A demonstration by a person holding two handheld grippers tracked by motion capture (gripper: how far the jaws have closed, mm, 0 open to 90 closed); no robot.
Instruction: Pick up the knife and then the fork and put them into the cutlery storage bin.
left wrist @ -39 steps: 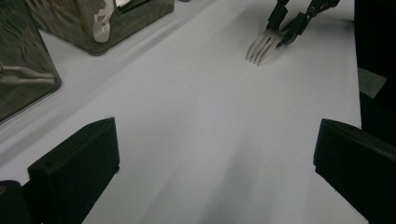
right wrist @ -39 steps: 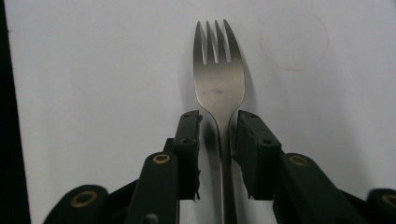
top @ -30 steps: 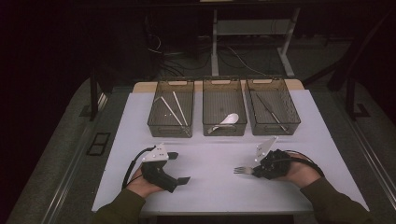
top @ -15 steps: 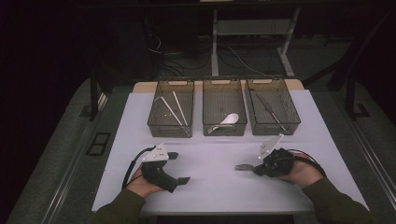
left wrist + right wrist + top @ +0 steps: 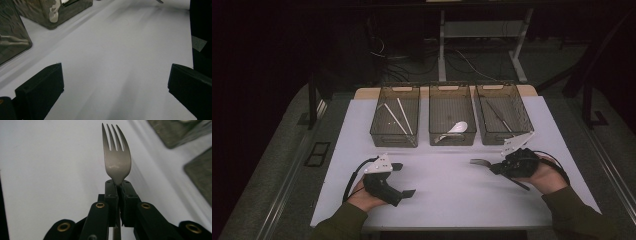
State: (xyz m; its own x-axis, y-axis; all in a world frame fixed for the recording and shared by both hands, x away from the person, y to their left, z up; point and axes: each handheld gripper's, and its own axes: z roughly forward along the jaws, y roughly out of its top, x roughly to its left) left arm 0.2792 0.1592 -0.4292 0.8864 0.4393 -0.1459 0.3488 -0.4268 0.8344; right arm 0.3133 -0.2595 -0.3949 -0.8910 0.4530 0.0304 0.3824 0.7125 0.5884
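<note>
A grey metal fork is clamped at its neck by my right gripper, low over the white table at the right front. In the right gripper view the fork points its tines away from me, with the gripper shut on it. Its handle sticks out behind the hand. My left gripper rests at the left front, jaws wide open. In the left gripper view, bare table lies between the jaws of this gripper.
Three smoky clear bins stand in a row at the table's far side. The left bin holds white sticks, the middle bin a white spoon, the right bin a dark utensil. The white tabletop spans between my hands.
My right gripper has moved away from me and a little to the right, with the fork held in it. The left gripper has stayed put.
</note>
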